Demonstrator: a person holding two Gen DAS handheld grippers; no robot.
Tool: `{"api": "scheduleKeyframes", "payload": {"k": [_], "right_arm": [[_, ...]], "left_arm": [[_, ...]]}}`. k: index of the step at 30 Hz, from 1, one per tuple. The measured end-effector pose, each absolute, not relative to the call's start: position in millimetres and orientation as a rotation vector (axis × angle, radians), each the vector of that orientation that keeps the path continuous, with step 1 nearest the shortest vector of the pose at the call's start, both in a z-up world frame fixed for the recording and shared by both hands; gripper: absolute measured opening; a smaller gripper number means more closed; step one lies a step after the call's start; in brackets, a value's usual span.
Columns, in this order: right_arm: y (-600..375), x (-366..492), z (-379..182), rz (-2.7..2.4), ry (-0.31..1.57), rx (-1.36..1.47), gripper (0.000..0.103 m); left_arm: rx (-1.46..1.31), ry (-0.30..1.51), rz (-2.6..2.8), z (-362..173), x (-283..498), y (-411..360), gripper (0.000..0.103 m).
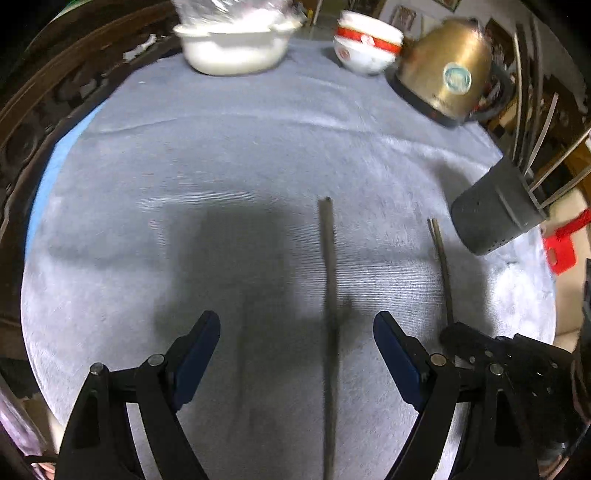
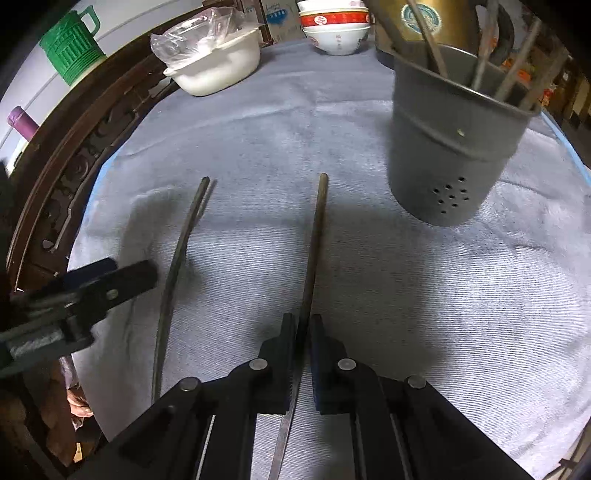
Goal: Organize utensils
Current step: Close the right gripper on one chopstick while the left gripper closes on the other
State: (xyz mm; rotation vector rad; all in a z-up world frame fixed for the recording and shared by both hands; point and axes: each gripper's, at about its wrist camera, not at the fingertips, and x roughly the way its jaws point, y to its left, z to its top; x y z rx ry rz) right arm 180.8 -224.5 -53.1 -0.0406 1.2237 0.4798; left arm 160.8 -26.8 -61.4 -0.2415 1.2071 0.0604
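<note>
The right claw (image 2: 303,332) is clamped on a chopstick (image 2: 314,243), which runs straight ahead from between its pads and also sticks out behind them. Whether the far tip rests on the cloth or hangs just above it cannot be told. Ahead and to the right of this claw stands the holder (image 2: 450,147), a grey perforated cup that already has several utensils (image 2: 436,55) leaning in it.

To the left of the right claw a second chopstick (image 2: 173,273) lies on the cloth, roughly parallel to the held one. The left claw (image 1: 295,343) hovers over it with jaws spread wide and nothing between them; in its own view, blurred by motion, the stick (image 1: 328,295) runs forward through the gap nearer the right finger, and the right claw shows at its lower right.

By my reading the job is well along: most pieces are in the holder, one is gripped and ready to go in, one more is left on the cloth.

The surface is a pale grey-blue towel (image 2: 369,295) spread on a round dark carved-wood table (image 2: 74,155). At the far edge sit a white tub (image 2: 218,70) with a plastic bag, stacked bowls (image 2: 336,26) with red bands, and a brass kettle (image 1: 447,70). Beyond the table a green jug (image 2: 70,44) is visible in a cluttered, dim room.
</note>
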Motion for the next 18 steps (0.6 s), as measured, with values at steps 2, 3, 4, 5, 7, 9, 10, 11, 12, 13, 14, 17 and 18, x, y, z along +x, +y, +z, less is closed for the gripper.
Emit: {"api": "scheduleKeyframes", "payload": {"k": [2, 3, 4, 5, 7, 9, 10, 11, 12, 13, 14, 17, 18], "right_arm": [[-224, 184, -53, 0.490, 1.239, -0.044, 0.010], [-222, 186, -54, 0.492, 1.247, -0.046, 0.010], [-223, 189, -54, 0.494, 1.256, -0.039, 0.011], [-223, 191, -54, 0.494, 1.263, -0.030, 0.011], [-226, 197, -54, 0.494, 1.285, 0.007, 0.011], [-226, 204, -55, 0.485, 1.298, 0.038, 0.011], [-226, 207, -55, 0.480, 1.305, 0.051, 0.011], [-226, 210, -55, 0.479, 1.316, 0.068, 0.012], [-225, 213, -55, 0.480, 1.322, 0.081, 0.013], [-224, 216, -55, 0.477, 1.325, 0.089, 0.014], [-223, 218, -55, 0.471, 1.327, 0.095, 0.015], [-219, 223, -56, 0.443, 1.332, 0.092, 0.016], [-216, 226, -56, 0.438, 1.336, 0.088, 0.016]], "left_arm": [[-0.224, 1.241, 0.054, -67, 168, -32, 0.067], [-0.213, 1.266, 0.052, -70, 171, -33, 0.056], [-0.182, 1.250, 0.069, -68, 170, -34, 0.043], [-0.175, 1.262, 0.059, -69, 171, -33, 0.028], [-0.178, 1.279, 0.062, -68, 171, -27, 0.010], [-0.215, 1.301, 0.049, -68, 170, -19, 0.009], [-0.226, 1.315, 0.047, -68, 170, -16, 0.009], [-0.233, 1.324, 0.045, -68, 170, -13, 0.010], [-0.244, 1.338, 0.034, -68, 171, -11, 0.012], [-0.260, 1.350, 0.022, -67, 172, -9, 0.021], [-0.272, 1.355, 0.015, -66, 174, -8, 0.037], [-0.255, 1.346, 0.050, -64, 182, -7, 0.052], [-0.255, 1.351, 0.057, -66, 185, -7, 0.052]]}}
